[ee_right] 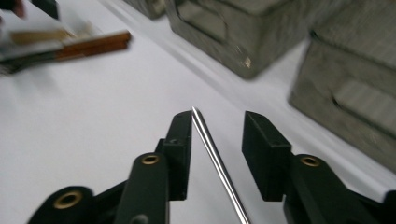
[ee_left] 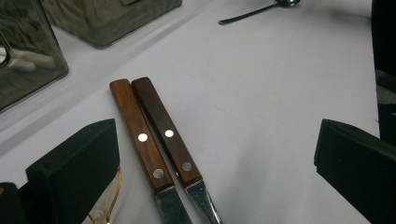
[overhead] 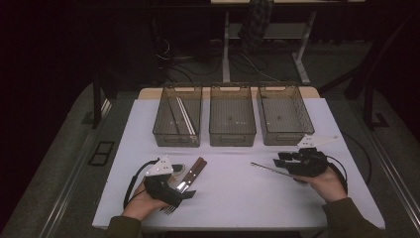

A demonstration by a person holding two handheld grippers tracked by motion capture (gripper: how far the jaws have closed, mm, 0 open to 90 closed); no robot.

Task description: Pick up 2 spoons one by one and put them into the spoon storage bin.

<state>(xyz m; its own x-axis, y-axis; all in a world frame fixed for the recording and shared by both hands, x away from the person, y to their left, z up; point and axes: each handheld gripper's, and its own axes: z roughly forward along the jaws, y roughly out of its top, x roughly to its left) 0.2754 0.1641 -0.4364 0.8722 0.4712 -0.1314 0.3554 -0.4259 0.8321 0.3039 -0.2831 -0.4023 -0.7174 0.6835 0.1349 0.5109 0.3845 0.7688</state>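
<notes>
From above, the right claw point(overhead: 283, 159) lies low over the white worktop point(overhead: 233, 188), right side, in front of the bins point(overhead: 233, 121). A thin metal utensil point(overhead: 270, 169) stretches leftward from it on the worktop. Over on the left, the left claw point(overhead: 184, 191) sits by two wooden-handled knives point(overhead: 192, 173), with a fork point(overhead: 169, 209) poking out just under the hand.

Left claw view now: the knives point(ee_left: 159, 140) lie side by side, handles touching, right between the two black jaws, closer to the left-hand one. The jaws stand wide apart, touching nothing. A spoon point(ee_left: 254, 11) lies far off at the top edge.

Right claw view: the utensil's slim shaft point(ee_right: 212, 154) runs up between the jaws, its tip against the inner face of the left-hand jaw, and a clear gap to the right-hand one. So this claw point(ee_right: 218, 120) is part closed around it, not yet pinching. The knives point(ee_right: 79, 46) blur at top left.
</notes>
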